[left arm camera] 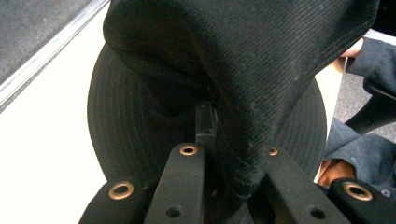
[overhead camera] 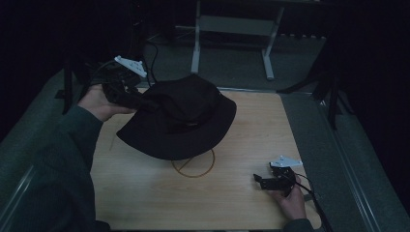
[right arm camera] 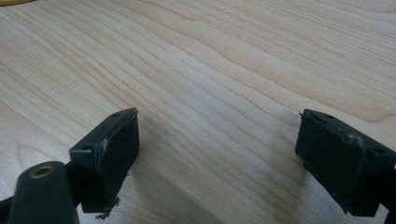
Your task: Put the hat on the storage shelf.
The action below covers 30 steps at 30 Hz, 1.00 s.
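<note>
A black bucket hat point(overhead camera: 181, 121) hangs tilted over the left middle of the wooden table point(overhead camera: 241, 203), its brim low above the wood. My left gripper point(overhead camera: 146, 102) comes in from the left and is shut on a fold of the hat's crown. In the left gripper view the dark fabric point(left arm camera: 261, 56) drapes between and over the jaws of my left gripper point(left arm camera: 233, 140). My right gripper point(overhead camera: 259, 181) rests at the table's front right, open, with nothing in it. The right gripper view has its pads point(right arm camera: 112, 144) wide apart over bare wood point(right arm camera: 210, 56).
A thin circle point(overhead camera: 205, 169) is drawn on the table, partly under the hat's brim. Grey metal frame legs point(overhead camera: 196, 53) stand behind the table. Dark stand legs point(overhead camera: 331, 96) rise at the right. Grey floor surrounds the table.
</note>
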{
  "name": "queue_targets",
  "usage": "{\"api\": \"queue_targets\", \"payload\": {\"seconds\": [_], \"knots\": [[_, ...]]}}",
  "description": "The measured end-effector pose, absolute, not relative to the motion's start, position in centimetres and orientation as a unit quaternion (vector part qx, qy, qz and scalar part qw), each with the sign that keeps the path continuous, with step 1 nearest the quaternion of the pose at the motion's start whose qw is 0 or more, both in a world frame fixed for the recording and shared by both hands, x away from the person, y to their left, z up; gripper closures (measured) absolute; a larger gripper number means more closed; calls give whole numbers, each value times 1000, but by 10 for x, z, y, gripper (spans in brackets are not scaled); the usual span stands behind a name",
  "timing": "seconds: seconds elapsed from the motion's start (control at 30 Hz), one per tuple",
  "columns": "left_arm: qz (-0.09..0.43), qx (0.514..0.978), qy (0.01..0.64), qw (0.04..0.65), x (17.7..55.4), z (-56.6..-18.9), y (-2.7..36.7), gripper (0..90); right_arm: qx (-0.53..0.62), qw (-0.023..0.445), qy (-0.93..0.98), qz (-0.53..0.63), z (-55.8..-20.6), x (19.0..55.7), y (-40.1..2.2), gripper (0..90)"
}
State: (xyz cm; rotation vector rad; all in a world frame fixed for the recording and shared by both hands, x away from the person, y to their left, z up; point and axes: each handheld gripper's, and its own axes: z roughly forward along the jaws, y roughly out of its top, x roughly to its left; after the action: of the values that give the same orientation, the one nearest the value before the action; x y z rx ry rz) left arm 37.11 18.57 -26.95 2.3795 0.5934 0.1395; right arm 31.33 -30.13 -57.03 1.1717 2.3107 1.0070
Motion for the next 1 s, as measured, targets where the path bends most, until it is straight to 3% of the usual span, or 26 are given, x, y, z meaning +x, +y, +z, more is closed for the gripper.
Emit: {"api": "queue_targets", "payload": {"seconds": [0.33, 0.7, 1.0], "knots": [[50, 920, 221, 321, 375, -282, 167, 858, 415, 180, 818, 357, -570, 313, -301, 135], [52, 922, 235, 303, 381, -300, 159, 771, 415, 180, 818, 357, -570, 313, -301, 135], [46, 905, 258, 334, 383, -299, 171, 729, 415, 180, 818, 357, -570, 313, -301, 135]]}}
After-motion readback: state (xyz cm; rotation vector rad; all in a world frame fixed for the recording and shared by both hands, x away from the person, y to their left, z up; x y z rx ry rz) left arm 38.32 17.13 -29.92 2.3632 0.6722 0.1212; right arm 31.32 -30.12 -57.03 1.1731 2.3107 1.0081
